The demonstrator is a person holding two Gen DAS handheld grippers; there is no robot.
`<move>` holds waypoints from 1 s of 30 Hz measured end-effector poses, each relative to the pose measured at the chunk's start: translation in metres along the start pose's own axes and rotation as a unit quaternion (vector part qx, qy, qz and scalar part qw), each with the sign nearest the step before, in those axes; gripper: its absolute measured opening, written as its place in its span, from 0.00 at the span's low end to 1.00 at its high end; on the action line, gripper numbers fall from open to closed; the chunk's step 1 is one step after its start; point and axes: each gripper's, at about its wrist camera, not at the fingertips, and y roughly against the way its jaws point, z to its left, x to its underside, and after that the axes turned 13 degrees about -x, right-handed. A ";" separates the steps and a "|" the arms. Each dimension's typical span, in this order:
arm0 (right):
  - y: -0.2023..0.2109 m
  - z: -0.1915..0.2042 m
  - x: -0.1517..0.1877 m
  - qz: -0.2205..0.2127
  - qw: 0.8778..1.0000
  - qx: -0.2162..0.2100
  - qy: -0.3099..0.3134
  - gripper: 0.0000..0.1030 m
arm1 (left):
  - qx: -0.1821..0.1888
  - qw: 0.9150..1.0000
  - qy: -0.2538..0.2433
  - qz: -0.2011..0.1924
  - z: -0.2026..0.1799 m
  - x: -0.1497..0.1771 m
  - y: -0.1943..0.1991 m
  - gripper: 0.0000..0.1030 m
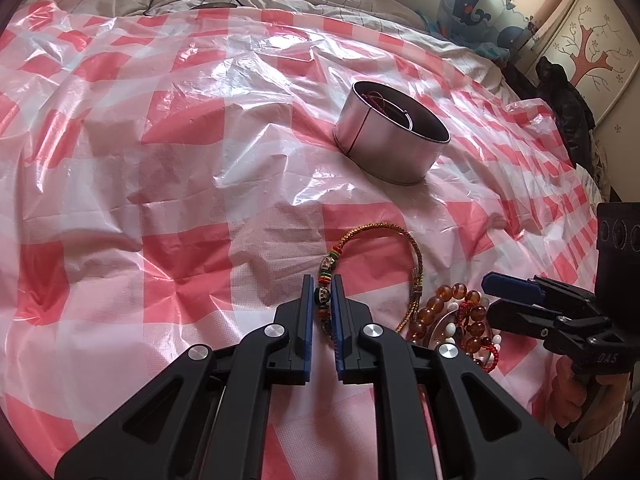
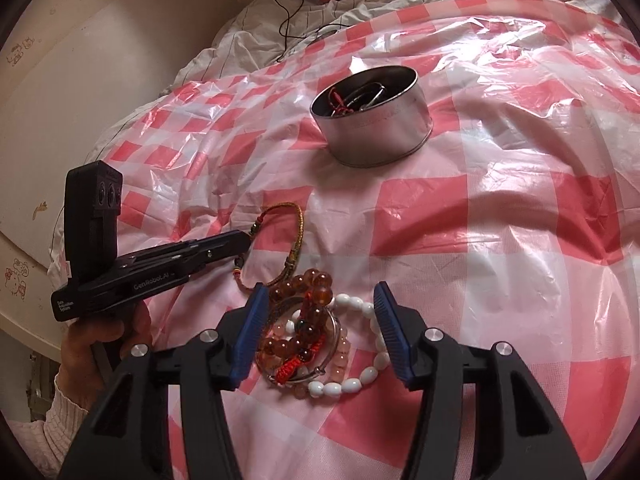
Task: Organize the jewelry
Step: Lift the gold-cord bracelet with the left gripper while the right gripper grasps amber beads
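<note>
The job was partly done. A round metal tin (image 2: 370, 120) sat on the bed, on a pink and white checked plastic sheet (image 1: 160, 184). Some pieces were already inside it: a red cord and a few silver rings or bangles, though it was hard to tell just what they were.

More jewelry was left on the sheet, well apart from the tin. The left gripper (image 1: 321, 300) had its jaws closed tight on the beaded end of a gold braided bracelet (image 1: 404, 236). The rest of that bracelet lay in a loop on the sheet, so it looked like it had not been lifted yet.

Just beside it was a small heap: an amber bead bracelet (image 2: 308, 284), a white bead bracelet (image 2: 360, 384), a pale pink bead bracelet (image 2: 340, 354), a red knotted cord (image 2: 294, 366) and a thin silver bangle (image 2: 336, 330), all tangled together. The right gripper (image 2: 320, 336) hung over this heap with its jaws spread wide, holding nothing.

So I think most of the job was left: the gold one first, then the whole heap.
</note>
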 end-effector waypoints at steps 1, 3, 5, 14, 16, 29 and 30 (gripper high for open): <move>0.000 0.001 -0.001 -0.003 1.000 -0.003 0.002 0.52 | 0.000 1.000 0.000 0.000 -0.001 0.000 0.000 0.08; -0.002 -0.001 -0.002 -0.006 1.000 -0.003 0.001 0.48 | 0.000 1.000 -0.001 0.001 -0.001 0.001 -0.001 0.08; -0.008 -0.004 -0.003 -0.003 1.000 0.001 -0.006 0.41 | 0.000 1.000 0.000 0.002 -0.001 0.001 -0.002 0.08; -0.002 0.005 -0.005 -0.026 0.999 -0.004 0.028 0.12 | 0.000 1.000 -0.001 0.003 -0.002 0.002 -0.003 0.09; 0.011 0.005 -0.008 -0.053 0.998 -0.034 0.025 0.12 | 0.000 1.000 0.000 0.004 -0.002 0.002 -0.003 0.09; 0.032 -0.047 -0.018 -0.083 0.992 0.028 -0.091 0.40 | 0.013 1.000 -0.003 0.013 -0.007 0.003 -0.012 0.21; 0.031 -0.048 -0.017 -0.083 0.992 0.033 -0.093 0.45 | 0.012 1.000 -0.004 0.012 -0.007 0.003 -0.012 0.21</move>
